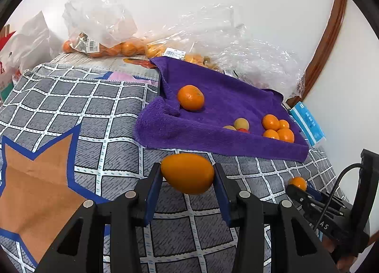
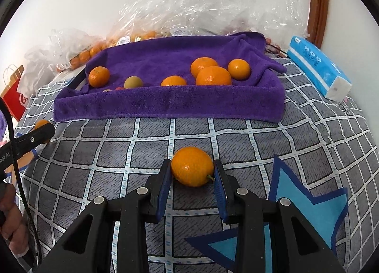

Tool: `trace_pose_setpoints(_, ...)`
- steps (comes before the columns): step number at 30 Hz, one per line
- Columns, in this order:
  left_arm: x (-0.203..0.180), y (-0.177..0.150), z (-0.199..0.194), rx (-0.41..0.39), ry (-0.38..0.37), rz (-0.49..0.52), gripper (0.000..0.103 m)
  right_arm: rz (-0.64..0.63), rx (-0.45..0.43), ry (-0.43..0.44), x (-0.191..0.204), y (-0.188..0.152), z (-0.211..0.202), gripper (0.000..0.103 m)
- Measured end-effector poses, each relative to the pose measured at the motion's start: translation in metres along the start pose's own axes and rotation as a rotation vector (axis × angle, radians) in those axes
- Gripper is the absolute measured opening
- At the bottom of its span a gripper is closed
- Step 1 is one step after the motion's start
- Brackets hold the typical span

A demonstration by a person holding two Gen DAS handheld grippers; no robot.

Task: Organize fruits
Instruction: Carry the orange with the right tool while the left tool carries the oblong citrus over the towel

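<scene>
Checked bedding (image 2: 142,154) covers the whole work surface. At lower centre of each wrist view, a fruit is gripped: the left gripper (image 1: 188,173) is clamped on an oval orange fruit (image 1: 187,173) (long axis across the jaws), the right gripper (image 2: 192,166) on a small orange (image 2: 192,166). Directly ahead, toward the upper frame, lies the purple towel tray (image 2: 165,102), already holding several oranges (image 2: 213,75). By judgement, the right gripper is nearer to it.
</scene>
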State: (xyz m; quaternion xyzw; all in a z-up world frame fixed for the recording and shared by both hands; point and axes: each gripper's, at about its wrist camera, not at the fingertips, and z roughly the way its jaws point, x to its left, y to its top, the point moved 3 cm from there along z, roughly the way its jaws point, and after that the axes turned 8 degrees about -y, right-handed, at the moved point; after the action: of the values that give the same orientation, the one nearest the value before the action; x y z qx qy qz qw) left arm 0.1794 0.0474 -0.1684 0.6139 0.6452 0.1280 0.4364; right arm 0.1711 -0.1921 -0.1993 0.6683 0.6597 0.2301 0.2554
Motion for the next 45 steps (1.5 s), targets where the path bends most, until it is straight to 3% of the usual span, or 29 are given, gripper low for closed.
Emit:
trace_pose_setpoints(31, -0.002, 0.002, -0.015, -0.072, -0.023, 0.009, 0.041, 0.127, -0.056, 0.066, -0.02, 0.005, -0.014, 0.034)
trace_pose_setpoints(39, 0.004, 0.01, -0.031, -0.076, -0.029, -0.06, 0.04, 0.124, -0.103, 0.081, -0.024, 0.024, -0.041, 0.034)
trace_pose_setpoints(45, -0.007, 0.016, -0.045, -0.089, -0.028, -0.047, 0.04, 0.123, -0.13, 0.099, -0.021, 0.035, -0.058, 0.034)
